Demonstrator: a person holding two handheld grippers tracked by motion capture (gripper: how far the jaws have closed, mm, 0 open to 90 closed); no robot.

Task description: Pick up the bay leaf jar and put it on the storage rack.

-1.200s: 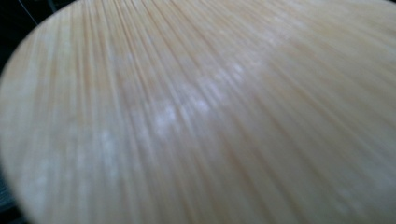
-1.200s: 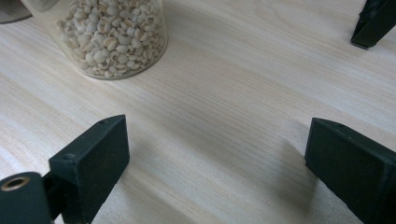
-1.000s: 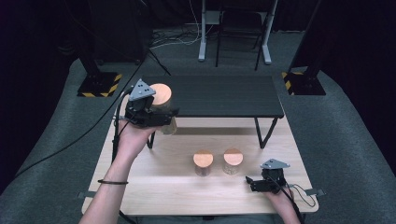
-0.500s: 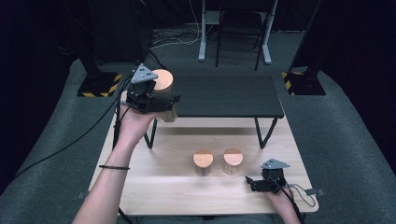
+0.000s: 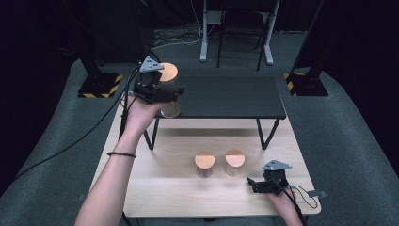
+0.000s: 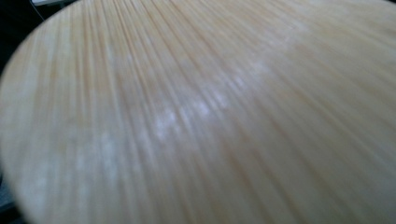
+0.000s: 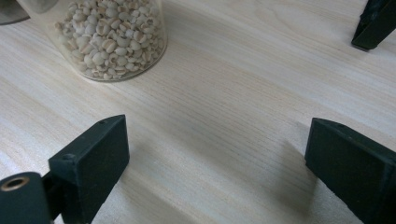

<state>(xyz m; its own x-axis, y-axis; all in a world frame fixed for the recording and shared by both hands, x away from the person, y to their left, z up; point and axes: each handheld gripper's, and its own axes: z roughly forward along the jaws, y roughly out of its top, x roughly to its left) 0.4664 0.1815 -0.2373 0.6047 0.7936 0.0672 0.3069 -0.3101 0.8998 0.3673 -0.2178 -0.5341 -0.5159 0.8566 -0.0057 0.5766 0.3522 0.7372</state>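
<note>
Dark floor surrounds a pale wooden bench [image 5: 155,188] that carries a low black shelf [image 5: 226,96] on legs. Held up at the shelf's left end, the left hand-held gripper [image 5: 157,94] is clamped on a glass jar [image 5: 170,107] with a wooden lid [image 5: 168,71]; that lid's grain looms blurred in the left gripper view. Low at the bench's right front, the right hand-held gripper [image 5: 253,185] rests with jaws wide apart and nothing between them. Near it stand two more lidded jars: one [image 5: 205,164] to the left, one [image 5: 235,161] holding pale grains [image 7: 112,32].
</note>
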